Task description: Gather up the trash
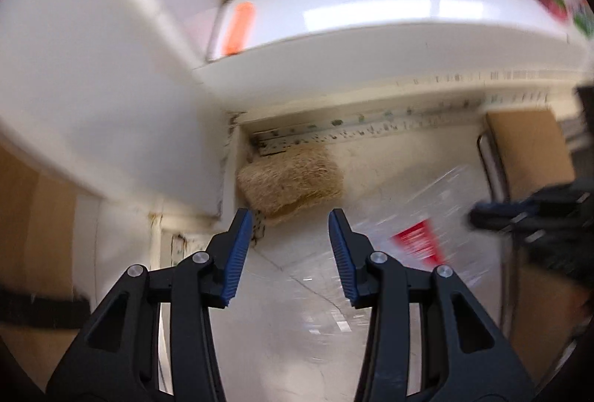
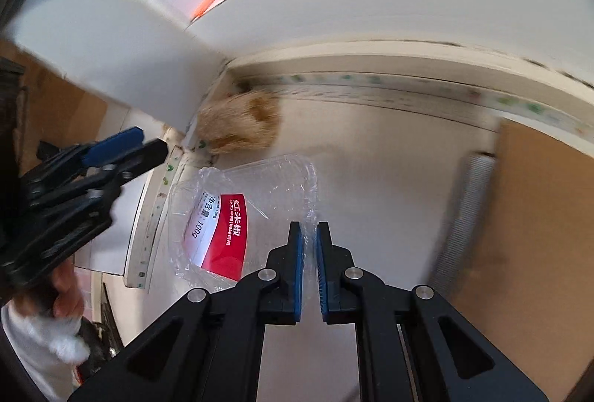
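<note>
Two handheld grippers of matte black plastic: the left gripper (image 1: 291,220) and the right gripper (image 2: 309,231) share one build, with angular arms pierced by triangular cut-outs and joined at round silver pivot pins. Their fingers (image 1: 237,253) carry blue ribbed pads on the inner faces, the ridges running crosswise like fine teeth. Seen from the right wrist, the left tool shows the same black linkage, silver pins and a blue pad. Below it appears the person's white sleeve (image 2: 41,335), loosely bunched at the cuff
</note>
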{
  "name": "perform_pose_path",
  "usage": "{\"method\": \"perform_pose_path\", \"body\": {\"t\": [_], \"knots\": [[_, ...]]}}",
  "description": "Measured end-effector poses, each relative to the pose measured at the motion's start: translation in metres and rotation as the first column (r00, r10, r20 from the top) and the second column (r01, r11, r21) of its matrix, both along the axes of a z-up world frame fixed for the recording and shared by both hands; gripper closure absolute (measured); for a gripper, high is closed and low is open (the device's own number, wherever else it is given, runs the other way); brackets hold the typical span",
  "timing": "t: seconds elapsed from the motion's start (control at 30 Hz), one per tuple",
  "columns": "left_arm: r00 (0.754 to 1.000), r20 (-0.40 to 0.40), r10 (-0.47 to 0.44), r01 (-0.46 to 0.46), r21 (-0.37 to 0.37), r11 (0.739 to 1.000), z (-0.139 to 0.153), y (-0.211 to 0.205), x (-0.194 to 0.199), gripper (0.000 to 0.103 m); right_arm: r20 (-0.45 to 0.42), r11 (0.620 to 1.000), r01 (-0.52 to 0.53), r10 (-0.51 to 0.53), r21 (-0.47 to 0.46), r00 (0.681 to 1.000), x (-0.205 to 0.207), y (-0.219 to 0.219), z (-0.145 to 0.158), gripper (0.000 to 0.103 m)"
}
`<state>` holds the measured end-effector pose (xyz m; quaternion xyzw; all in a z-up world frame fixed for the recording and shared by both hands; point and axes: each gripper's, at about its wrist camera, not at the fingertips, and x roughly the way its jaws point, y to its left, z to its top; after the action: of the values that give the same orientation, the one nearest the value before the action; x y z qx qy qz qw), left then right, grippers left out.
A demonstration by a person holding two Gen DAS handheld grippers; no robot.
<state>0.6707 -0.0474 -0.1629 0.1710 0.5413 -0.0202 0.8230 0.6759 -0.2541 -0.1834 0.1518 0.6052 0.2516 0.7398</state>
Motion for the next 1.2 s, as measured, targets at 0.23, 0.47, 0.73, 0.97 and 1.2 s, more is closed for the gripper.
{"method": "perform_pose_path", "body": {"t": [0.23, 0.47, 0.73, 0.97, 1.2], "knots": [[0.988, -0.06, -0.144, 0.152, 0.159, 0.975, -0.037, -0.022, 0.022, 0.063, -0.039, 0.995, 0.092, -0.09, 0.038, 0.995, -0.009, -0.057, -0.008, 0.097], [0.969, -0.142, -0.201, 0.231, 0.251, 0.94, -0.068, -0.032, 0.046, 0.059, -0.058, 0.995, 0.084, -0.081, 0.047, 0.995, -0.018, -0.059, -0.026, 0.097], [0.981, -0.087, -0.175, 0.19, 0.224, 0.956, -0.058, -0.028, 0.06, 0.075, -0.056, 0.996, 0.075, -0.072, 0.052, 0.996, -0.018, -0.043, -0.038, 0.097], [0.997, -0.034, -0.067, 0.069, 0.091, 0.993, -0.022, -0.011, 0.045, 0.103, -0.043, 0.995, 0.087, -0.085, 0.047, 0.996, -0.026, -0.036, -0.033, 0.097], [0.996, -0.039, -0.079, 0.08, 0.029, 0.996, 0.01, -0.009, 0.002, 0.103, -0.009, 0.996, 0.081, -0.08, 0.042, 0.997, -0.051, -0.033, -0.007, 0.097]]}}
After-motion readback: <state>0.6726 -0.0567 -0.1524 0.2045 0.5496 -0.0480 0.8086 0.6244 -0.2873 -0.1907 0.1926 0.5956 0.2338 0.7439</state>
